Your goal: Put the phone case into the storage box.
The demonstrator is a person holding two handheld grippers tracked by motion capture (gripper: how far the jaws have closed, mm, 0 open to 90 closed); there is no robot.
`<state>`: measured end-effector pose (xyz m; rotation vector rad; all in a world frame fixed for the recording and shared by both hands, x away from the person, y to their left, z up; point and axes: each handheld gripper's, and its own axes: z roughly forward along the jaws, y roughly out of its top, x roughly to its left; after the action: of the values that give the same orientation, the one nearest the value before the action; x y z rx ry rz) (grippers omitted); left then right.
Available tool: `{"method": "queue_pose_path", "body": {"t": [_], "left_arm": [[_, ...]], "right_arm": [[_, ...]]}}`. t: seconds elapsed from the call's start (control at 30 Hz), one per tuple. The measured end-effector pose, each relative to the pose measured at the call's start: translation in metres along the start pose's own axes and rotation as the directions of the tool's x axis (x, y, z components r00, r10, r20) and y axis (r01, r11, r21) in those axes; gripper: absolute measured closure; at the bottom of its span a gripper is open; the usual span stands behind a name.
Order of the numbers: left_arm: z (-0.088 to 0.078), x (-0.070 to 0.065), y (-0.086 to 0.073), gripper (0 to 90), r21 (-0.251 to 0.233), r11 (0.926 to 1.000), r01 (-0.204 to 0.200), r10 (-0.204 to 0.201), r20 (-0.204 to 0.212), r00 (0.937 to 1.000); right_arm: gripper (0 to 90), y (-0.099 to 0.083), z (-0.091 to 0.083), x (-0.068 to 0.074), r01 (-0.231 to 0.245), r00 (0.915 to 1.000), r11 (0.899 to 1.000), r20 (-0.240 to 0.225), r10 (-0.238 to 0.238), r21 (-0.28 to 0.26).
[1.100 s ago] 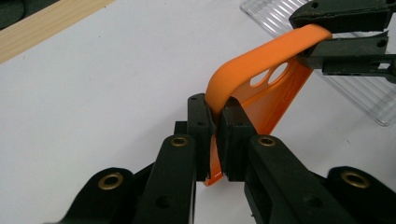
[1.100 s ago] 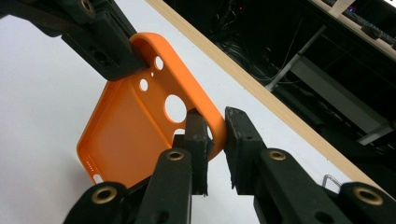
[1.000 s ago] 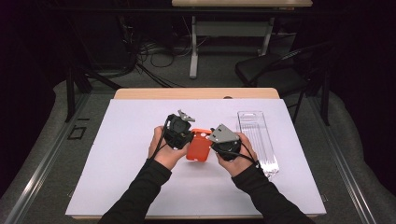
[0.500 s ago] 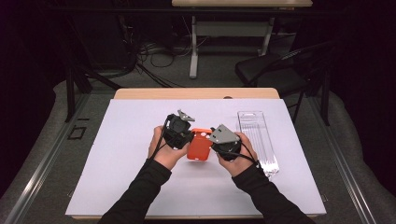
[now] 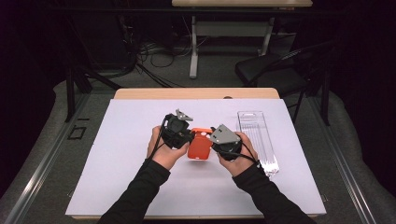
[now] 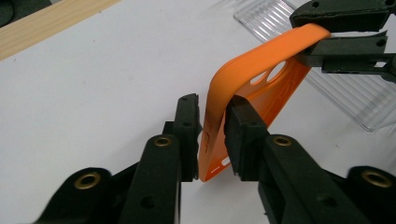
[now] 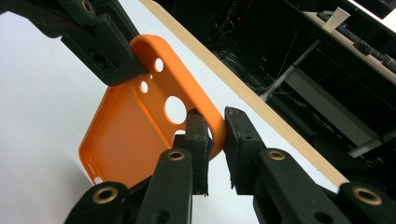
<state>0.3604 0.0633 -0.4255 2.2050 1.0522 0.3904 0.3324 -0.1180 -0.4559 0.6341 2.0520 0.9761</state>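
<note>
The left hand-held gripper [image 6: 212, 140] has just been easing its jaws apart around one side wall of the orange phone case [image 6: 252, 100], with a thin gap showing at the left pad, while the right hand-held gripper [image 7: 215, 140] is clamped on the opposite rim, holding the case up above the white counter [image 5: 121, 140] between both hands. If the left lets go fully, the soft case may sag or twist from the single pinch and drop toward the clear plastic tray [image 5: 259, 140] nearby.
</note>
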Motion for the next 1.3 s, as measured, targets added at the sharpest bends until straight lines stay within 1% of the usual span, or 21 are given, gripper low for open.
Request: {"method": "queue_pose_path", "body": {"t": [0.07, 0.2, 0.27, 0.4, 0.43, 0.57, 0.63, 0.77, 0.83, 1.03, 1.1, 1.2, 1.23, 1.3], "left_arm": [[-0.001, 0.001, -0.001, 71.5, -0.005, 1.0, 0.005, -0.005, 0.003, 1.0], [-0.003, 0.005, -0.003, 67.9, -0.017, 0.9997, 0.015, -0.015, 0.023, 0.9996], [-0.004, 0.006, -0.004, 65.4, -0.022, 0.9997, 0.011, -0.011, 0.022, 0.9997], [-0.006, 0.008, -0.006, 61.2, -0.036, 0.9992, 0.016, -0.015, 0.033, 0.9993], [-0.006, 0.008, -0.006, 60.0, -0.043, 0.9991, 0.005, -0.004, 0.032, 0.9995], [-0.008, 0.011, -0.011, 55.9, -0.056, 0.9983, -0.019, 0.021, 0.033, 0.9992], [-0.009, 0.013, -0.014, 53.5, -0.073, 0.9967, -0.036, 0.038, 0.026, 0.999], [-0.01, 0.016, -0.017, 50.1, -0.086, 0.9951, -0.048, 0.051, 0.026, 0.9984], [-0.01, 0.018, -0.018, 48.9, -0.093, 0.994, -0.057, 0.059, 0.019, 0.9981], [-0.01, 0.023, -0.025, 46.6, -0.096, 0.9927, -0.073, 0.074, 0.009, 0.9972], [-0.01, 0.024, -0.027, 46.3, -0.109, 0.9901, -0.089, 0.091, 0.01, 0.9958], [-0.01, 0.027, -0.03, 45.6, -0.113, 0.99, -0.084, 0.085, 0.005, 0.9963], [-0.01, 0.029, -0.031, 45.3, -0.112, 0.9904, -0.081, 0.082, 0.006, 0.9966], [-0.01, 0.031, -0.034, 45.1, -0.116, 0.9902, -0.078, 0.079, 0.006, 0.9968]], "right_arm": [[80.6, 0.0, 0.0, -0.001, 0.007, 1.0, 1.0, 0.001, -0.007, 0.0], [80.5, 0.0, 0.0, -0.003, 0.017, 0.9999, 1.0, -0.003, -0.017, -0.006], [80.5, 0.001, -0.001, -0.004, 0.023, 0.9997, 1.0, -0.004, -0.023, -0.005], [80.5, 0.002, -0.001, -0.006, 0.031, 0.9995, 0.999, -0.008, -0.031, -0.012], [80.5, 0.002, -0.001, -0.006, 0.034, 0.9994, 0.999, -0.008, -0.034, -0.01], [80.5, 0.004, -0.001, -0.009, 0.044, 0.999, 0.999, -0.009, -0.045, -0.011], [80.5, 0.005, -0.001, -0.011, 0.045, 0.9989, 0.999, -0.01, -0.045, -0.014], [80.5, 0.006, 0.0, -0.017, 0.054, 0.9984, 0.998, -0.015, -0.054, -0.011], [80.5, 0.007, 0.001, -0.019, 0.06, 0.9981, 0.998, -0.013, -0.06, -0.017], [80.5, 0.008, 0.001, -0.027, 0.072, 0.9971, 0.997, -0.023, -0.073, -0.024], [80.5, 0.007, 0.001, -0.031, 0.068, 0.9971, 0.997, -0.033, -0.069, -0.027], [80.5, 0.007, 0.002, -0.037, 0.074, 0.9962, 0.997, -0.044, -0.075, -0.028], [80.5, 0.007, 0.002, -0.039, 0.07, 0.9965, 0.997, -0.046, -0.071, -0.028], [80.4, 0.008, 0.002, -0.043, 0.078, 0.9956, 0.996, -0.049, -0.08, -0.034]]}}
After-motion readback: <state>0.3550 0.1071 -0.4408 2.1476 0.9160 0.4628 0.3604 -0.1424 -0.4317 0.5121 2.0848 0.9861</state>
